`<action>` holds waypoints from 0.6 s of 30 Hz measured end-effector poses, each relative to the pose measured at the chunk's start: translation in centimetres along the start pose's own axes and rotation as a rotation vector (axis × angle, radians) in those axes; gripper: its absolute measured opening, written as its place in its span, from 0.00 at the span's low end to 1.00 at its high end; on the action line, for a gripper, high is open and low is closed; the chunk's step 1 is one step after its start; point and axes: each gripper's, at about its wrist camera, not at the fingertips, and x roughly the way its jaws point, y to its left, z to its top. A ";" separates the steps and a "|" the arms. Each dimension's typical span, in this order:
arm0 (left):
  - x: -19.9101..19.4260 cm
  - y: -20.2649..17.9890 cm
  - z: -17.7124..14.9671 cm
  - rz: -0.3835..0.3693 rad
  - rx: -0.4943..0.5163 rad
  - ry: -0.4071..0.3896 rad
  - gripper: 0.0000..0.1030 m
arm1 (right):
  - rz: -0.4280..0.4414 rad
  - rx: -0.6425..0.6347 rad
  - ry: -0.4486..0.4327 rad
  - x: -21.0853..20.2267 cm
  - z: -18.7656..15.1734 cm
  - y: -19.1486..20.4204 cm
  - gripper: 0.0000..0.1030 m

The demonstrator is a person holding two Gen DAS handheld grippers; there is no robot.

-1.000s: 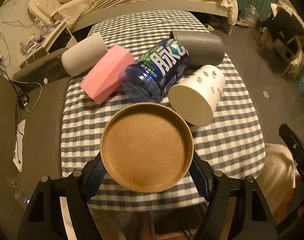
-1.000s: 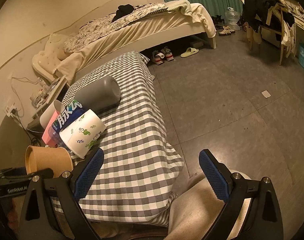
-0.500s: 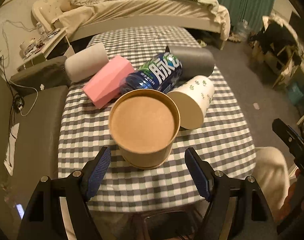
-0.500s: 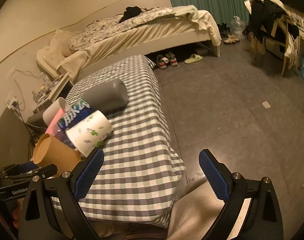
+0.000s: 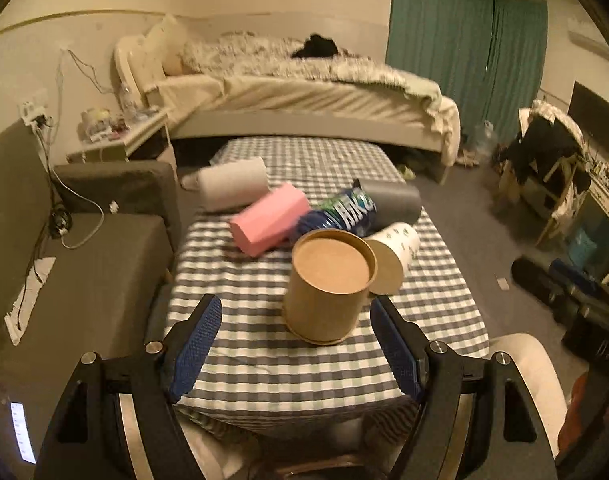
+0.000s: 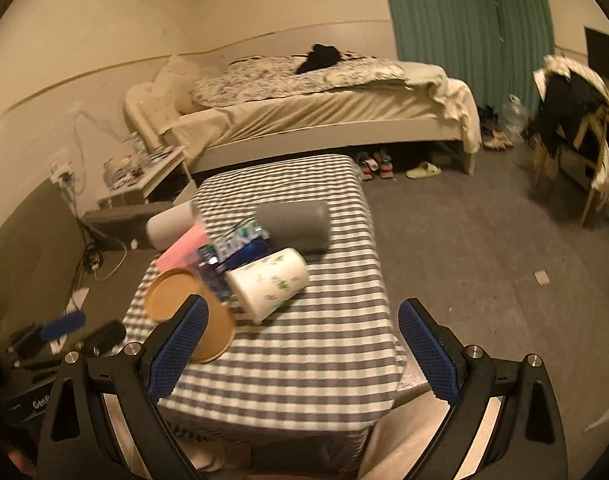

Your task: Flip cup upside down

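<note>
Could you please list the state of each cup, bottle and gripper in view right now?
Brown cup: upside down on the table, base up, free of both grippers.
White cup: lying on its side.
Bottle: lying on its side.
Grey cup: lying on its side.
Pink cup: lying on its side.
Left hand-held gripper: open, empty.
Right hand-held gripper: open, empty.

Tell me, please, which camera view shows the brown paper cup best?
The left wrist view: the brown paper cup stands whole and unobstructed on the checkered table, its closed base up. In the right wrist view it is blurred and partly hidden behind that gripper's finger.
</note>
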 end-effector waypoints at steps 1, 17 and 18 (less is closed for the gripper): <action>-0.3 0.4 -0.1 0.002 -0.008 -0.012 0.79 | 0.005 -0.020 0.000 -0.1 -0.4 0.8 0.94; -1.5 4.1 -2.0 0.069 -0.078 -0.074 0.97 | 0.013 -0.148 0.022 0.5 -3.5 5.4 1.00; -1.5 4.2 -2.1 0.069 -0.081 -0.075 0.97 | 0.012 -0.149 0.026 0.6 -3.5 5.5 1.00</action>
